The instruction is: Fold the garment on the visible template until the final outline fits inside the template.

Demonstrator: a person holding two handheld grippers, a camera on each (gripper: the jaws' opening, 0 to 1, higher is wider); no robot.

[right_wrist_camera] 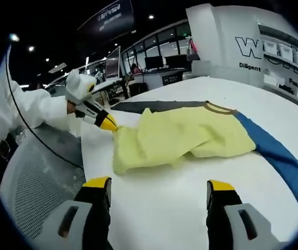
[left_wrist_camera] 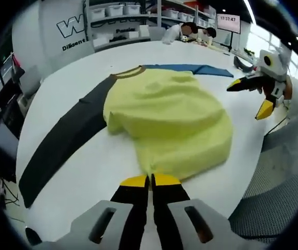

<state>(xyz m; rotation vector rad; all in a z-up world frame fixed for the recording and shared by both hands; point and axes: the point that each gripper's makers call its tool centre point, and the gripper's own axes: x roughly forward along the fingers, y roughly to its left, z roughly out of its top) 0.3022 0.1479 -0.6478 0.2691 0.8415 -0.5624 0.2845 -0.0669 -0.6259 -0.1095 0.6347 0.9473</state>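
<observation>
A yellow shirt with a brown collar lies crumpled on the white table. Its dark grey sleeve stretches out to the left and its blue sleeve runs along the far side. My left gripper is shut on the shirt's near hem. My right gripper hangs open above the table at the right, apart from the cloth. In the right gripper view, my right gripper stands open over bare table, short of the shirt. The left gripper pinches the shirt's left corner there.
A grey mesh chair stands against the table's near edge. A person's white sleeve holds the left gripper. Shelves with white bins and seated people are far behind the table.
</observation>
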